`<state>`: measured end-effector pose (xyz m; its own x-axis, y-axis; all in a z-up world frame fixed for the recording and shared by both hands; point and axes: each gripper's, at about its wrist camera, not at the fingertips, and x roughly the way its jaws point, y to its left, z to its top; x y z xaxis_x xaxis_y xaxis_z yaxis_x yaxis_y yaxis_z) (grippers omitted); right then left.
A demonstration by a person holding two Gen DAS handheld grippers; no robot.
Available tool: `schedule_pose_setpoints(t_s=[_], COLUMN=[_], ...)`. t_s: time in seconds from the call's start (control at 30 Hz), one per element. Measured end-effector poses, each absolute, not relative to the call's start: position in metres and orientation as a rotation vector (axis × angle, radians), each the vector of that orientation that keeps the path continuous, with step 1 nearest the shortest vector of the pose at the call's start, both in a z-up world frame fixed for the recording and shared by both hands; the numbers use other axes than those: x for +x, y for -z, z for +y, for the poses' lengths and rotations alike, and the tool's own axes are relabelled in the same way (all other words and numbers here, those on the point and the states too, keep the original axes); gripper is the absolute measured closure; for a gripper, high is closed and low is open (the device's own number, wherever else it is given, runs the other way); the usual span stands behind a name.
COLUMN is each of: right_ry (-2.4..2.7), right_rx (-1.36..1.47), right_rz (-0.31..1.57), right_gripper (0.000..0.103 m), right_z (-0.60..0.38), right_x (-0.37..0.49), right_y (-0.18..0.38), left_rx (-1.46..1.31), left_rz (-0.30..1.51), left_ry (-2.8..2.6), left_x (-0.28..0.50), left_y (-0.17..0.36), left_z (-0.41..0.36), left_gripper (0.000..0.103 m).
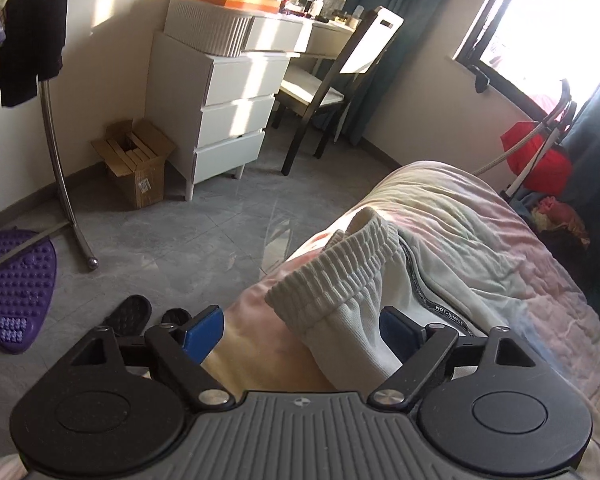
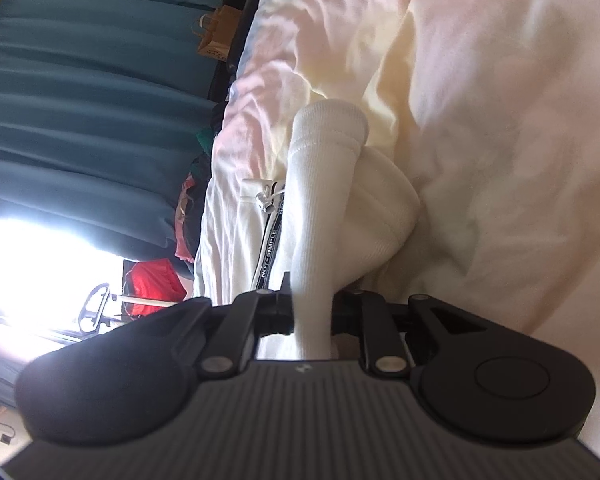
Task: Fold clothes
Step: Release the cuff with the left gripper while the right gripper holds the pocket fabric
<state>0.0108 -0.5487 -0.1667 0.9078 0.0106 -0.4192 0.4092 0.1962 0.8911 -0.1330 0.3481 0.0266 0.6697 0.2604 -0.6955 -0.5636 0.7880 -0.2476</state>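
Lying on the pastel bedspread, near the bed's left edge, the white sweatpants show their ribbed waistband and a black printed tape along the side. The left gripper hangs over them with its two blue pads spread wide apart; the cloth lies between them and I cannot tell if they touch it. The right gripper is closed on a ribbed part of the sweatpants, which stands up from between its black fingers. Far across the grey floor stand a white dresser and a chair. On the left lie a cardboard box and a purple mat.
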Motion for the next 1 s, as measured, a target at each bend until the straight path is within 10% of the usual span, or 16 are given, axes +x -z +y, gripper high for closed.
schedule_pose_setpoints(t_s=[0.07,0.13,0.6,1.0], right_ry=[0.276,0.263,0.256,0.262], right_rx=[1.349,1.344,1.246,1.226], right_rz=[0.356,0.34,0.288,0.244], right_gripper=[0.042,0.033,0.03,0.03], right_z=[-0.549,-0.549,-0.546,-0.545], right_x=[0.012,0.013,0.018,0.022], right_y=[0.165,0.164,0.15,0.145], left_rx=[-0.364,-0.281,-0.174,0.008], left_rz=[0.655,0.618,0.49,0.713], left_ry=[-0.483,-0.432,-0.126,-0.011], left_x=[-0.128,-0.12,-0.021,0.065], left_y=[-0.044,-0.055,-0.047,0.086], left_z=[0.329,0.301,0.097,0.014], left_gripper=[0.008,0.002,0.0,0.0])
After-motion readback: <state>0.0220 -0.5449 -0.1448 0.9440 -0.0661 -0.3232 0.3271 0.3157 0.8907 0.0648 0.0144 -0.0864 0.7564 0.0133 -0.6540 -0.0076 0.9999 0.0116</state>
